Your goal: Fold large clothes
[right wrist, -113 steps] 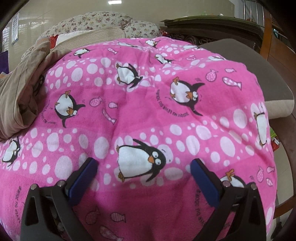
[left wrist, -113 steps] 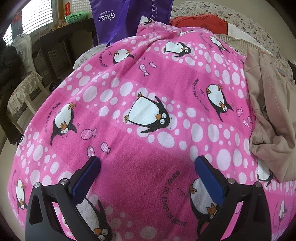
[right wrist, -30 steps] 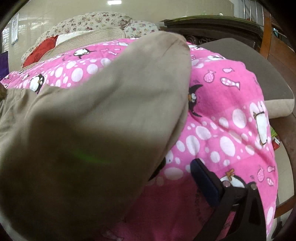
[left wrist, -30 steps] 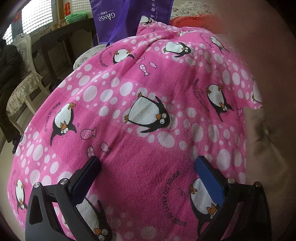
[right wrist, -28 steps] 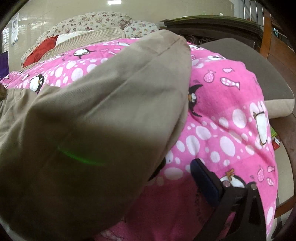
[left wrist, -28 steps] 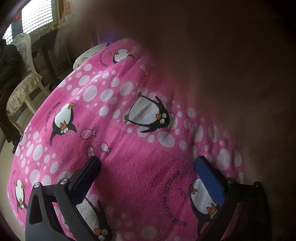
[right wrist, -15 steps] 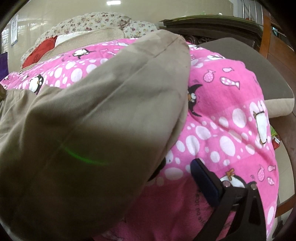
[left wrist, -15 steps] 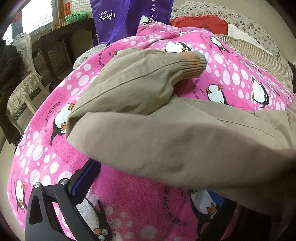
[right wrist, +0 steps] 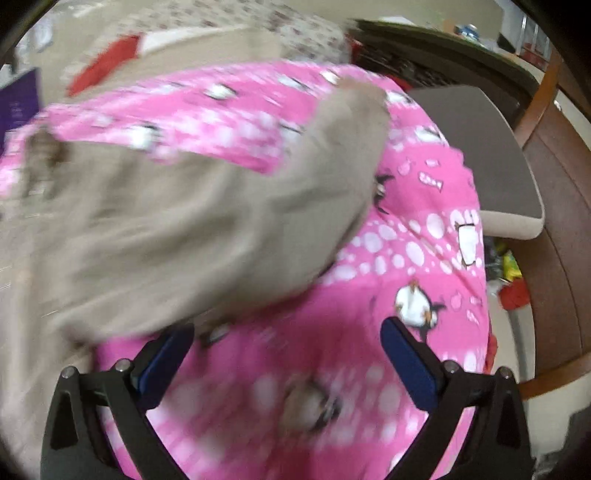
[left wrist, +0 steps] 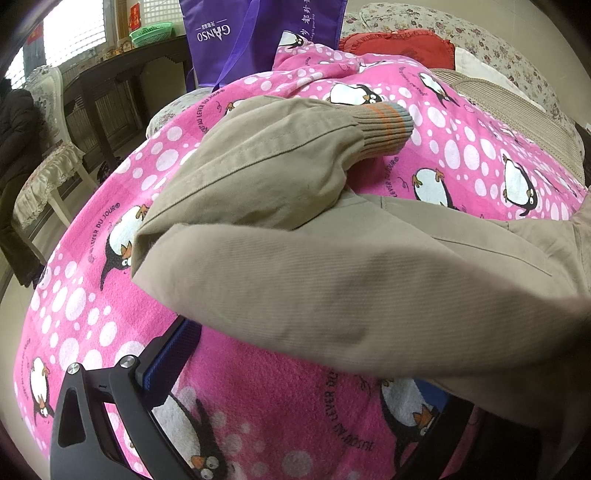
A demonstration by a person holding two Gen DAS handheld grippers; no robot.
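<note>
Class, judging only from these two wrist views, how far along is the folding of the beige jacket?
Done: the beige jacket lies on the pink penguin blanket, one sleeve lying loosely. In hand: nothing; the left gripper and the right gripper are open, neither clamping cloth. Left: every fold, since the jacket lies rumpled. The right view is blurred.

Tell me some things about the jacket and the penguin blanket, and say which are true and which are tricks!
1. The tan jacket lies on a pink penguin blanket. True.
2. The sleeve cuff is plain white. False: it is ribbed tan with orange and grey stripes.
3. The right tool is open, holding nothing. True.
4. A green bag stands behind the blanket. False: the bag is purple.
5. The jacket is neatly folded. False: it lies loose, one sleeve flopped across it.
</note>
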